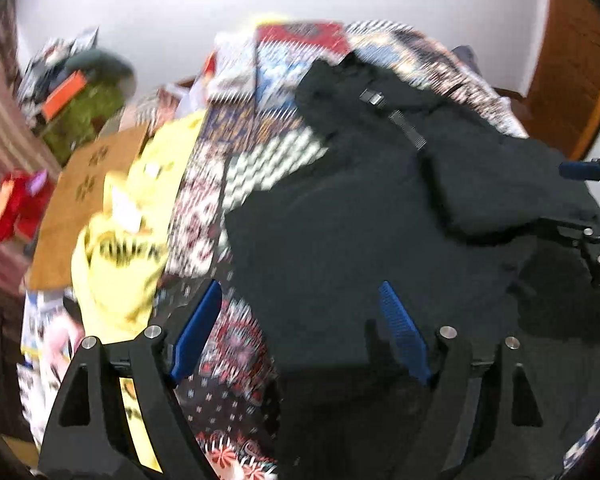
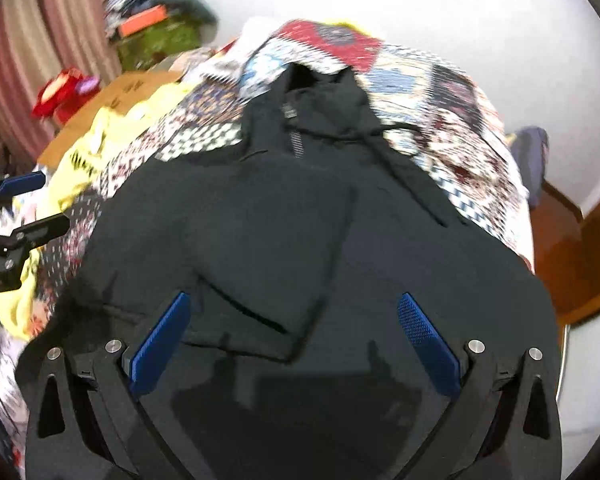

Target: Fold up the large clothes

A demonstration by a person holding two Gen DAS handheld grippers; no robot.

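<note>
A black hooded sweatshirt (image 1: 360,208) lies spread on a patterned bedspread (image 1: 236,168), hood at the far end. One sleeve is folded in across the body (image 2: 260,248). It also fills the right wrist view (image 2: 420,264). My left gripper (image 1: 300,296) is open and empty, above the sweatshirt's left hem edge. My right gripper (image 2: 292,304) is open and empty, above the sweatshirt's near part. The right gripper shows at the right edge of the left wrist view (image 1: 592,200), the left gripper at the left edge of the right wrist view (image 2: 20,204). Both views are blurred.
A yellow garment (image 1: 128,224) lies to the left on the bed. A brown cardboard box (image 1: 84,200) and a red toy (image 1: 16,204) sit further left. Cluttered items (image 1: 80,92) stand against the white wall. A wooden door (image 1: 576,52) is at the right.
</note>
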